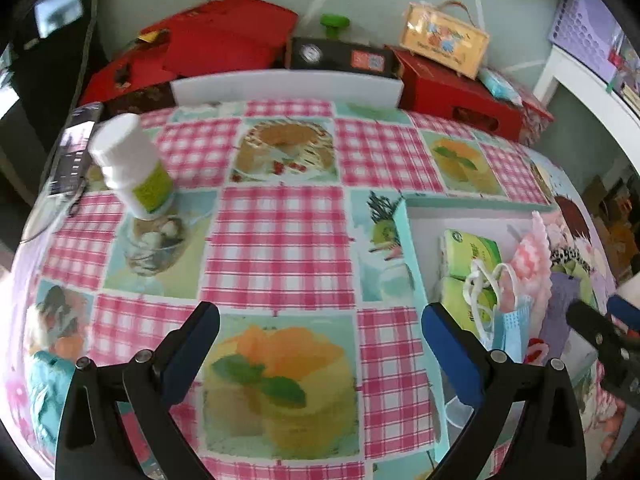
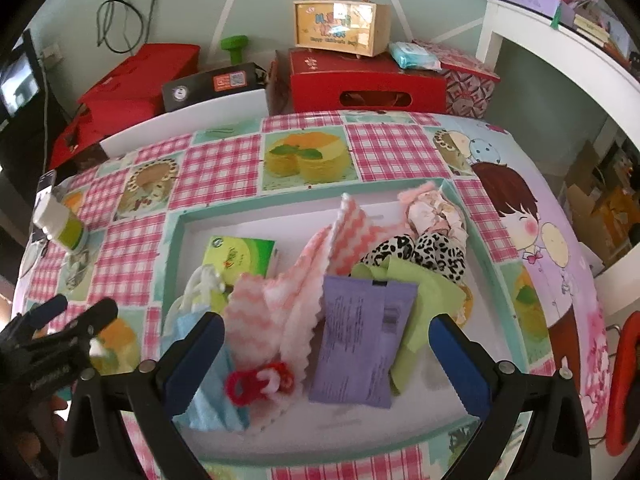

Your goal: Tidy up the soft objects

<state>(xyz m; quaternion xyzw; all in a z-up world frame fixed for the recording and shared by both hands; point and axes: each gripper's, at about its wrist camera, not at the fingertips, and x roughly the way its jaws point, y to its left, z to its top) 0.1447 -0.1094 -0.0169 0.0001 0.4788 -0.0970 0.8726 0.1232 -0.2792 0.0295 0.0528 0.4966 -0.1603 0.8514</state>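
**Inspector A:** We are judging the sorting as nearly done. The soft things are lying in the tray (image 2: 176,240): tissue pack (image 2: 240,258), pink cloth (image 2: 296,292), blue mask (image 2: 212,392), purple packet (image 2: 356,344), doll (image 2: 432,232). The right gripper (image 2: 326,346) is hanging over them with jaws wide and empty.

**Inspector B:** We are finding the left gripper (image 1: 320,336) likewise spread wide and holding nothing above the bare table (image 1: 280,232). Only a hard white bottle (image 1: 132,164) is standing outside the tray, so we are expecting a final check or a withdrawal.

**Inspector A:** As for writing, we are reading nothing surely; the labels are too blurred.
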